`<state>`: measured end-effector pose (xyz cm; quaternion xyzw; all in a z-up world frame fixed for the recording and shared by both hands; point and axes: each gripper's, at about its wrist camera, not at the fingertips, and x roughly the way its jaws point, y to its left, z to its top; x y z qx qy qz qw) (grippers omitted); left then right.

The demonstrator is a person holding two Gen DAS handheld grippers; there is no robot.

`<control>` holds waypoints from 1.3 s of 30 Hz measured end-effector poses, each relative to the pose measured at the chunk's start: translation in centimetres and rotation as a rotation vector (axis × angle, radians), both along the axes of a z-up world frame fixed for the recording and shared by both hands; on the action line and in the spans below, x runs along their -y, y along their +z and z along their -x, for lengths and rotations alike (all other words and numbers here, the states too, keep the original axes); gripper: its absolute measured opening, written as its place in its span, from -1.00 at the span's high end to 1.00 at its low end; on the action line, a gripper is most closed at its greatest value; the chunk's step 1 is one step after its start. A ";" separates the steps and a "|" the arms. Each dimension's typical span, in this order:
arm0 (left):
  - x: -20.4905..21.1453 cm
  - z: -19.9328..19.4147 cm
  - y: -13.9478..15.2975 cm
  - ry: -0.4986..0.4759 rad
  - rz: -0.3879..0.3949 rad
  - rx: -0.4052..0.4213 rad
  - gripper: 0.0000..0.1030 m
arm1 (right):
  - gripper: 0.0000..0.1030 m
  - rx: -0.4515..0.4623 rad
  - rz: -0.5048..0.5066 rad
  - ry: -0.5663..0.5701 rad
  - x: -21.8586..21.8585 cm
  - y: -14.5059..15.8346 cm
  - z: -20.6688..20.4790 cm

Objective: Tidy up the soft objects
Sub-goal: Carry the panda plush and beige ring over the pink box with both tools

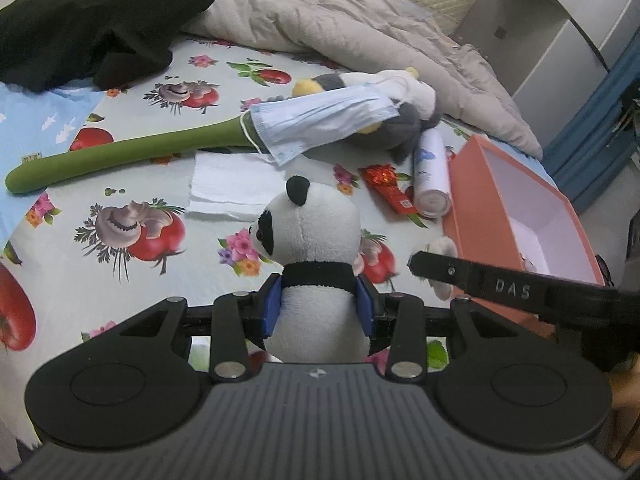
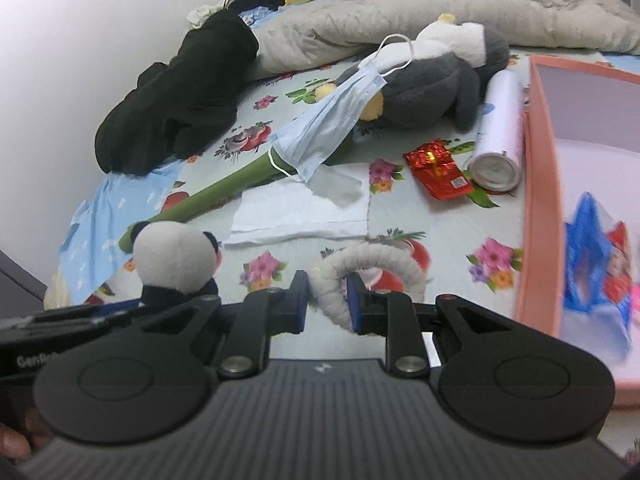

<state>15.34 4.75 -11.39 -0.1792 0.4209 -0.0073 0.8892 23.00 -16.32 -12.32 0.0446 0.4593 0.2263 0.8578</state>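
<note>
2 wrist fisheyes, low and close over the bed sheet (image 1: 132, 128).
Both face 12 o'clock toward the grey quilt (image 1: 360, 24); each sees the face mask (image 2: 332, 124) and pink box (image 2: 538, 184).

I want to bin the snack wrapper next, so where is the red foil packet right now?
The red foil packet lies on the floral sheet, just left of the white spray can and right of the folded white tissue.

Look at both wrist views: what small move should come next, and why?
Probably carry the white fuzzy ring, pinched in the right gripper, sideways over the open pink box beside it. The left gripper already clamps the panda plush, so both soft items are secured.
</note>
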 end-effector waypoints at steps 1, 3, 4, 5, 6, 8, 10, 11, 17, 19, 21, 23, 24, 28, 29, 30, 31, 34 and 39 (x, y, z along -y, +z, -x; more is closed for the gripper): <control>0.3 0.4 0.2 -0.004 -0.001 0.001 0.14 | 0.52 0.006 -0.004 -0.006 0.3 0.3 0.6; 0.8 1.2 0.7 -0.018 -0.006 0.006 0.14 | 0.52 0.020 -0.003 -0.019 0.9 0.9 1.8; 1.0 1.5 0.8 -0.024 -0.008 0.009 0.14 | 0.52 0.029 0.000 -0.025 1.2 1.2 2.4; 1.4 1.8 1.1 -0.028 -0.009 0.011 0.14 | 0.52 0.038 -0.001 -0.031 1.5 1.5 3.0; 1.6 2.1 1.3 -0.034 -0.011 0.014 0.14 | 0.52 0.044 -0.002 -0.036 1.9 1.8 3.5; 2.2 2.7 1.7 -0.045 -0.014 0.017 0.14 | 0.52 0.055 0.000 -0.046 2.5 2.3 4.3; 2.8 3.2 2.1 -0.057 -0.015 0.025 0.14 | 0.52 0.067 0.003 -0.055 3.1 2.8 5.0; 3.2 3.4 2.4 -0.063 -0.016 0.028 0.14 | 0.52 0.072 0.004 -0.060 3.3 3.0 5.3; 4.9 4.5 3.7 -0.100 -0.020 0.047 0.14 | 0.52 0.109 0.002 -0.092 5.0 4.7 7.0; 5.5 4.7 4.3 -0.113 -0.024 0.054 0.14 | 0.52 0.122 0.002 -0.100 5.6 5.3 7.5; 6.1 4.9 4.7 -0.123 -0.023 0.061 0.14 | 0.52 0.134 0.001 -0.108 6.3 5.9 7.9; 6.7 5.1 5.2 -0.135 -0.022 0.071 0.13 | 0.52 0.147 0.000 -0.119 7.0 6.5 8.3; 7.1 5.1 5.5 -0.141 -0.022 0.076 0.14 | 0.52 0.154 0.002 -0.128 7.5 6.8 8.6; 8.8 5.3 6.4 -0.174 -0.020 0.093 0.13 | 0.52 0.180 0.009 -0.153 9.0 7.9 9.4; 9.2 5.3 6.6 -0.182 -0.019 0.097 0.13 | 0.52 0.186 0.011 -0.162 9.5 8.2 9.6; 9.7 5.3 6.8 -0.191 -0.018 0.101 0.14 | 0.52 0.190 0.011 -0.170 10.0 8.5 9.8; 10.2 5.3 6.9 -0.198 -0.017 0.105 0.13 | 0.52 0.193 0.012 -0.180 10.4 8.7 10.0; 11.7 5.1 7.4 -0.223 -0.006 0.111 0.13 | 0.52 0.204 0.048 -0.208 11.8 9.4 10.7; 15.0 4.9 7.6 -0.292 -0.021 0.100 0.13 | 0.52 0.192 0.062 -0.263 14.4 10.0 11.5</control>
